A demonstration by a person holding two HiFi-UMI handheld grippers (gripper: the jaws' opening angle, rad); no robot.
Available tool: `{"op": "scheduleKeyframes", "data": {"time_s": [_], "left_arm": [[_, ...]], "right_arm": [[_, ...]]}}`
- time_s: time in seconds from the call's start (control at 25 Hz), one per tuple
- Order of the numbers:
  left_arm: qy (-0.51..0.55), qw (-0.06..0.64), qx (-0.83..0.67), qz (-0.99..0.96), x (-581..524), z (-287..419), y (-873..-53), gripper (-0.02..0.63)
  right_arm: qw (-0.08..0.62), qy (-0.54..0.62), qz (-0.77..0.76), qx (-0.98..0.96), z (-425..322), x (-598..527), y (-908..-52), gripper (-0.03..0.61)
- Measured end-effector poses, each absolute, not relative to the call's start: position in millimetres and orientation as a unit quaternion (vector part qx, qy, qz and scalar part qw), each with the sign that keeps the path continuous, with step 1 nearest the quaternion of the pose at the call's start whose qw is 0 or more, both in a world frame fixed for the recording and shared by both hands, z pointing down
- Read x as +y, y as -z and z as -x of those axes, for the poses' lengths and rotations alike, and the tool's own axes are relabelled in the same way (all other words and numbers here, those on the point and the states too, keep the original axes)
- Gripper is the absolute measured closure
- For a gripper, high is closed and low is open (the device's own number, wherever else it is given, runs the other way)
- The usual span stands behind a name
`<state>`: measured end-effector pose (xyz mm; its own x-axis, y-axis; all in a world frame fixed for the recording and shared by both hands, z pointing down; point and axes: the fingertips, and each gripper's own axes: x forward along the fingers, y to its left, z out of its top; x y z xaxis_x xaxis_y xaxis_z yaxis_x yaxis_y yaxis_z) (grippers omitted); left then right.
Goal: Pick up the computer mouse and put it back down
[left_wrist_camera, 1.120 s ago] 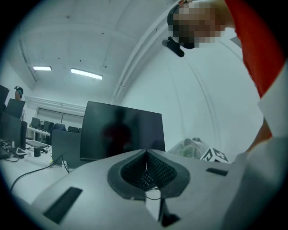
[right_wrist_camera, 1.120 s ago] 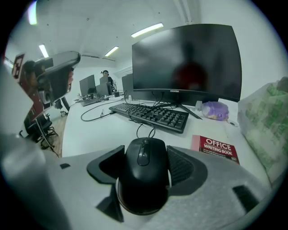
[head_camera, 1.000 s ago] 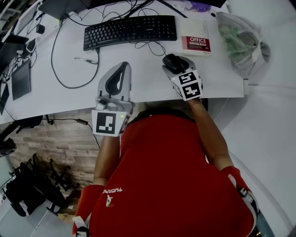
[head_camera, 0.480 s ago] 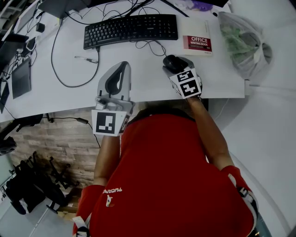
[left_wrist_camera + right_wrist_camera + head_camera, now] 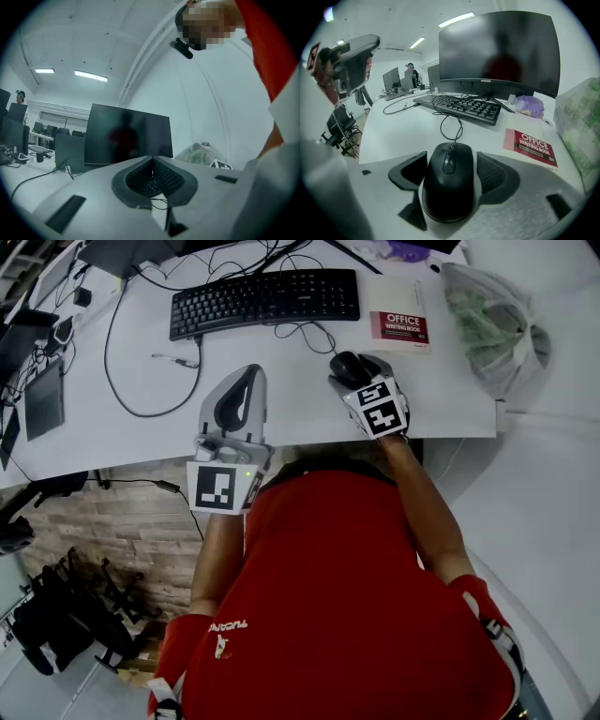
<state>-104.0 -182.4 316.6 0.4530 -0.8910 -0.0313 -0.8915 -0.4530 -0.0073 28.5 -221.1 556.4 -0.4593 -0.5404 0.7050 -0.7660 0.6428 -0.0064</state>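
Observation:
The black computer mouse [image 5: 345, 364] rests on the white desk [image 5: 300, 418], its cable running off toward the keyboard. My right gripper [image 5: 354, 371] straddles the mouse from the near side and tilts down at it. In the right gripper view the mouse [image 5: 450, 180] fills the space between the two pads [image 5: 491, 171]. The jaws are opening, and a thin gap shows at each side. My left gripper [image 5: 244, 373] hovers level over the desk's near edge, left of the mouse. Its jaws meet at the tip [image 5: 152, 161] with nothing held.
A black keyboard [image 5: 264, 298] lies at the back, with a red office book [image 5: 401, 326] to its right and a plastic bag [image 5: 487, 324] beyond that. A dark monitor [image 5: 501, 47] stands behind. Cables [image 5: 122, 381] and a pen [image 5: 176, 362] lie to the left.
The right gripper's marker cube has edged slightly away from me over the mouse. The mouse stays on the desk and the left gripper has not moved.

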Motion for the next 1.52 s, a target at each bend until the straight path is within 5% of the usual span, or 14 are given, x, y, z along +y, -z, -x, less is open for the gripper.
{"op": "scheduleKeyframes", "data": {"time_s": [0.36,1.0,1.28,1.52], "left_arm": [[-0.016,0.013,0.519,0.855,-178.8,101.8,-313.6,0.603],[-0.038,0.027,0.505,0.862,-167.6,97.5,-288.9,0.603],[-0.057,0.035,0.491,0.868,-163.5,93.3,-276.3,0.603],[-0.062,0.035,0.482,0.873,-159.8,88.9,-273.3,0.603]], "right_arm": [[0.277,-0.139,-0.401,-0.862,-26.9,-225.6,-492.4,0.250],[0.067,-0.058,-0.370,-0.925,6.3,-186.7,-322.4,0.463],[0.039,-0.014,-0.371,-0.928,13.8,-167.9,-299.6,0.572],[0.034,-0.005,-0.377,-0.926,16.4,-161.4,-297.7,0.574]]}}
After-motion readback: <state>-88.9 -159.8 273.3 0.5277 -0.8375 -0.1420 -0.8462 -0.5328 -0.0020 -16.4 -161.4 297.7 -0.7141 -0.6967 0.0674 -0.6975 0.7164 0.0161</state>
